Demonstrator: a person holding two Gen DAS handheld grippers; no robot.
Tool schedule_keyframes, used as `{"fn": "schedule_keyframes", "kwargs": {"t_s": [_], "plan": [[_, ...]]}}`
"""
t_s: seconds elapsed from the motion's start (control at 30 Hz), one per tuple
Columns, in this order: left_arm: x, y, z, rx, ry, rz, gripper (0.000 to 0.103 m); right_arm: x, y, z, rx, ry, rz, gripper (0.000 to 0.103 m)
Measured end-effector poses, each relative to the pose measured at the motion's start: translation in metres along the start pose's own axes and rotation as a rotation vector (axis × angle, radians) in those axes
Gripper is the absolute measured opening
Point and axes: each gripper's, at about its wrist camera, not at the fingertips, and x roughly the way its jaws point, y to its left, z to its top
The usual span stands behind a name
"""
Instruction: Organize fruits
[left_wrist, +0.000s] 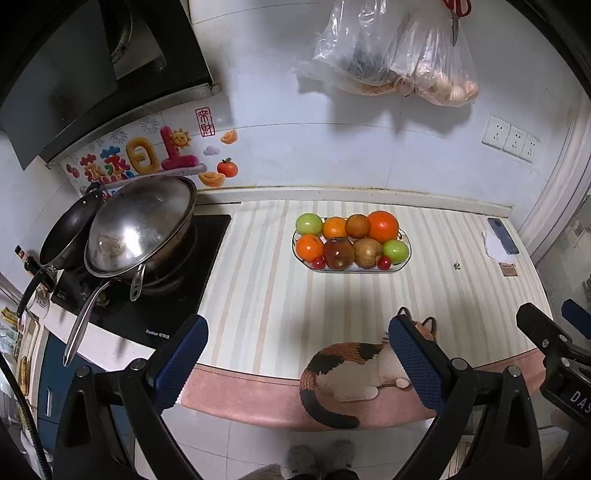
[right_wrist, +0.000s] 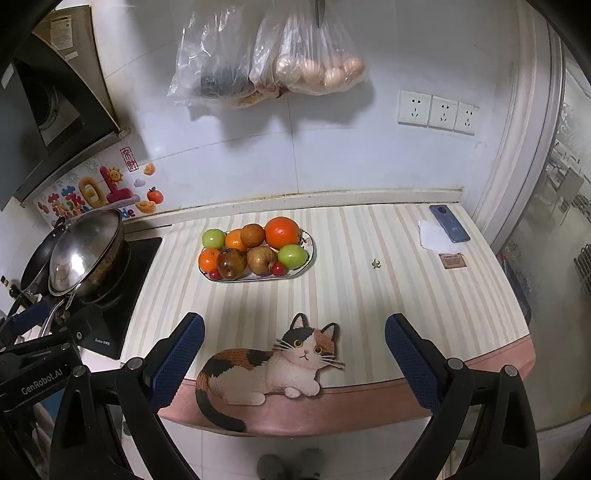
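A striped bench (right_wrist: 369, 295) is seen from 2 claw-mounted cameras, both held back from its front edge. The left claw (left_wrist: 295, 362) is spread wide with nothing between its blue padded fingers (left_wrist: 181, 354). The right claw (right_wrist: 293, 360) is likewise spread wide and empty.

Toward the back of the bench, near the wall, an oval plate (right_wrist: 308, 254) is loaded with fruit in 2 rows. In the back row a green apple (left_wrist: 309, 223), a small orange (left_wrist: 335, 228), a brown round fruit (left_wrist: 357, 226) and a large orange (left_wrist: 383, 226) are lined up. In the front row another orange (left_wrist: 309, 247), a dark reddish apple (left_wrist: 338, 253), a brownish apple (left_wrist: 367, 252) and a second green apple (left_wrist: 396, 251) are set, with 2 small red cherry-like fruits (left_wrist: 384, 263) at the front rim.

A cat-shaped mat (right_wrist: 273, 365) is laid at the bench's front edge, between the claws and the plate. A lidded wok (left_wrist: 140, 225) is seen on the stove at left. A phone (right_wrist: 448, 223) is lying at the far right corner.
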Motion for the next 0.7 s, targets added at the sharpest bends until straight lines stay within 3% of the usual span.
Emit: {"fn": "schedule_keyframes", "kwargs": {"t_s": [0.7], "plan": [[0.0018,0.0013,0.0022,-0.011,-0.016,0.014,0.102,0.0036,0.009,-0.0001,-0.013,0.0,0.001,0.1]]}}
